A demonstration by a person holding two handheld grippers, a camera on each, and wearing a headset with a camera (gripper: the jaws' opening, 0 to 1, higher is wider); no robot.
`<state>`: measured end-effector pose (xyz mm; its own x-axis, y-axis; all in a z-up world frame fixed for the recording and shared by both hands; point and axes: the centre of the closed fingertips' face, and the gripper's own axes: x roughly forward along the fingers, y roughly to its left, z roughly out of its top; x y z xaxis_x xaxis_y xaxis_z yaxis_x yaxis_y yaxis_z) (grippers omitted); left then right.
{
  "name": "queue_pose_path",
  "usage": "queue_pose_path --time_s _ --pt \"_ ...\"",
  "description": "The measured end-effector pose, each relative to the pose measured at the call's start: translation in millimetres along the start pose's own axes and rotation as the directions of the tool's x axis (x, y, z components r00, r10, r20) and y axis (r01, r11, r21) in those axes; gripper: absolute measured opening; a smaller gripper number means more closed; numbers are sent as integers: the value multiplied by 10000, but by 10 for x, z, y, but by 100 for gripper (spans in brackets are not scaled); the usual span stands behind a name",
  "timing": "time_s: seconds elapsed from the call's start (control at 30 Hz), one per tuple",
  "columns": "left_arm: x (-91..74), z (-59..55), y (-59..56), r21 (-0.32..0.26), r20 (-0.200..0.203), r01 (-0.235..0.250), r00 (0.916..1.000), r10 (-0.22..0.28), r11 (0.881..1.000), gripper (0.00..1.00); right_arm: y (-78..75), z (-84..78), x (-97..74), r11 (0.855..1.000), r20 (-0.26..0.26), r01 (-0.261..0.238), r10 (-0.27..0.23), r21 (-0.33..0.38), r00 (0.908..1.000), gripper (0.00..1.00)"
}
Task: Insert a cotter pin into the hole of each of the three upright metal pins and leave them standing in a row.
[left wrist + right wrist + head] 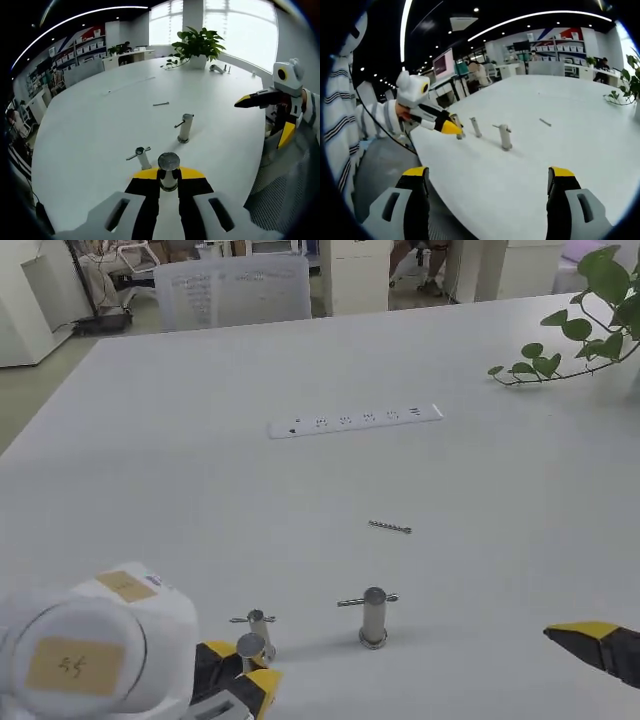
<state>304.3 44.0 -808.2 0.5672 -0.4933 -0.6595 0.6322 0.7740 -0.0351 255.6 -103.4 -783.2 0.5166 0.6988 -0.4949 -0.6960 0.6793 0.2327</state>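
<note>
My left claw [169,184] pinches a bare metal pin [169,163], upright. Right claw [488,175] spread, empty. Neighbour pin [259,624] and far pin [373,618] have cotters in; spare cotter pin [389,528] loose on worktop [200,490].

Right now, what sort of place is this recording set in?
Probably an open-plan office or workshop: a long white table with a power strip on it, a potted plant by big windows, and shelves of storage bins along the far wall.

White table [200,490], silver pins [373,615], yellow-tipped black fingers [559,192], green plant [590,310], striped sleeve [340,125].
</note>
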Motion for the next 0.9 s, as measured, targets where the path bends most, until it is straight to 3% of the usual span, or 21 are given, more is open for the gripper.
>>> queue_pose_path --time_s 0.23,0.37,0.8,0.9 --pt "112 -77 -62 332 -162 46 9999 -40 9994 11 2 -27 -8 10000 -64 36 -36 -7 10000 99" --pt "176 -104 -63 21 -133 51 9999 -51 10000 11 15 -41 -7 10000 -109 -10 9 -78 9999 99" --pt "313 -154 -47 -158 -159 -87 9998 84 9998 11 -12 -27 -33 9999 12 116 -116 -81 9999 100" --pt "347 -184 -62 -215 -323 18 9995 -25 9998 11 -20 -28 -35 9999 -28 131 -131 -100 9999 100"
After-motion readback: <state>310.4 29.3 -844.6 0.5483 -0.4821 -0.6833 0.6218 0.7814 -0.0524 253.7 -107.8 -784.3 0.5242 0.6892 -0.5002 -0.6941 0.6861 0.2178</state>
